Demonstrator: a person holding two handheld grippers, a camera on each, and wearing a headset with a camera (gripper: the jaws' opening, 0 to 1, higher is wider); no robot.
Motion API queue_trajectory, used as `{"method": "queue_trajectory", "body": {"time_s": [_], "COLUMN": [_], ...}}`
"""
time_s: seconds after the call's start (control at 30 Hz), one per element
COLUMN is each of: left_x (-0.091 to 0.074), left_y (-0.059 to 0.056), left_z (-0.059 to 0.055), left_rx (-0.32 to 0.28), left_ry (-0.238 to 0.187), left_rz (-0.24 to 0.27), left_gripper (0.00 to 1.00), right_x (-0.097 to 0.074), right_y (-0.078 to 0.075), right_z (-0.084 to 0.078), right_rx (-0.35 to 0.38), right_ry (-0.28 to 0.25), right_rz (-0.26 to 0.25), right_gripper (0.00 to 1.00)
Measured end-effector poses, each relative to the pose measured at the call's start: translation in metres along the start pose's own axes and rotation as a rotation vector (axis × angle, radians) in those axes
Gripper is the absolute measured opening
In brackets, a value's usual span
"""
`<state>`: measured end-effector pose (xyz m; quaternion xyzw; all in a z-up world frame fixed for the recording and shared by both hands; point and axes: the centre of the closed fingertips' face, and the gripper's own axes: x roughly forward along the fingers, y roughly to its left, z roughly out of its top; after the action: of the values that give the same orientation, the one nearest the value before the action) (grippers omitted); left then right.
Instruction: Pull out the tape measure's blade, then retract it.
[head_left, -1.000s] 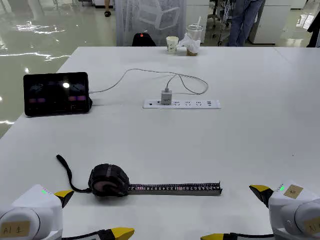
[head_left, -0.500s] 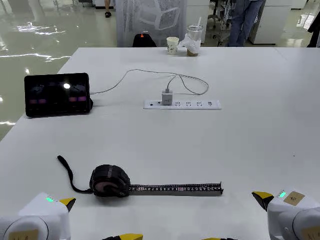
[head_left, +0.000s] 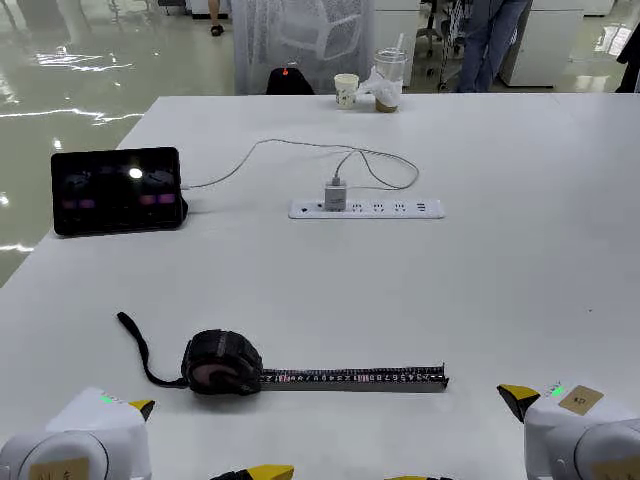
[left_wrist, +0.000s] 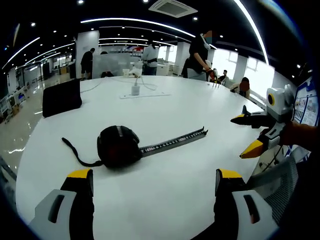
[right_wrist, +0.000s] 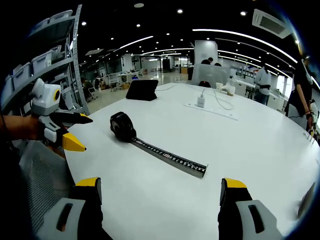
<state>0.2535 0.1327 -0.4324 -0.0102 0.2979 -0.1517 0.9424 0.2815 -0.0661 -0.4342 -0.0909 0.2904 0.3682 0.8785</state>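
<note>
A black tape measure (head_left: 220, 362) lies on the white table (head_left: 480, 280), its strap (head_left: 138, 345) trailing left and its blade (head_left: 352, 378) pulled out to the right, flat on the surface. In the left gripper view the case (left_wrist: 118, 145) sits ahead of my open left gripper (left_wrist: 154, 181), with the blade (left_wrist: 172, 141) running right. In the right gripper view the blade (right_wrist: 169, 157) lies ahead of my open right gripper (right_wrist: 160, 191), its case (right_wrist: 122, 125) farther left. Both grippers hang back near the front edge, left (head_left: 200, 440) and right (head_left: 462, 432), touching nothing.
A dark tablet (head_left: 117, 190) stands at the left. A white power strip (head_left: 366, 208) with a plugged charger and cable lies mid-table. Cups (head_left: 346, 89) stand at the far edge. People stand beyond the table.
Both grippers have drawn back toward the table's near edge and sit lower in the head view. The tape measure and its extended blade have not moved.
</note>
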Motion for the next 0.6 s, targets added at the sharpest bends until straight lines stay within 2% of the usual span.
{"method": "queue_trajectory", "body": {"time_s": [0.6], "left_x": [-0.0002], "left_y": [-0.0005], "left_z": [-0.0005], "left_rx": [-0.003], "left_ry": [0.004], "left_rz": [0.016], "left_gripper": [0.99], "right_x": [-0.0026], "right_y": [0.0048], "right_z": [0.0035], "right_rx": [0.008], "right_ry": [-0.005], "right_rz": [-0.010], "right_gripper": [0.99]}}
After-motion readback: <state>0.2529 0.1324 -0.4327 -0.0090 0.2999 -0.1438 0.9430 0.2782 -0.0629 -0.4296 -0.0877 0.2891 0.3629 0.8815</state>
